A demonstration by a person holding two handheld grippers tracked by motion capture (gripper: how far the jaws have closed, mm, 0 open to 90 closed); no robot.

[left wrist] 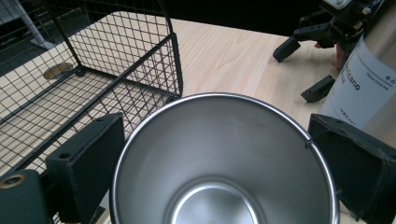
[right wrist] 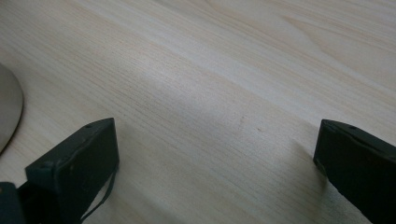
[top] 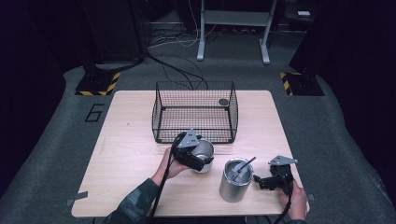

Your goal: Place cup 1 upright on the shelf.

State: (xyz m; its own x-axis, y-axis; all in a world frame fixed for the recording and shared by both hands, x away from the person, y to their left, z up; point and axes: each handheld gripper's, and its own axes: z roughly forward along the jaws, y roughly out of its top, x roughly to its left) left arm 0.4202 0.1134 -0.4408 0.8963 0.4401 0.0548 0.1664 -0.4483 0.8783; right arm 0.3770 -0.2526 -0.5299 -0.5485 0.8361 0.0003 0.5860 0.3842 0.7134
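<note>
Steel cup (left wrist: 224, 163) between left gripper (top: 196, 156) fingers (left wrist: 86, 161), seemingly clamped, beside wire basket (top: 195, 112)

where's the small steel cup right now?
In the high view the small steel cup sits left of centre on the table, between the jaws of the left gripper, just in front of the wire basket and left of the taller steel canister.

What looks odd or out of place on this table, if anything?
Nothing looks spilled or broken. The steel cup sits upright between the left tool's jaws, near the wire basket. The one curiosity is a utensil handle poking slantwise out of the taller steel canister.
</note>
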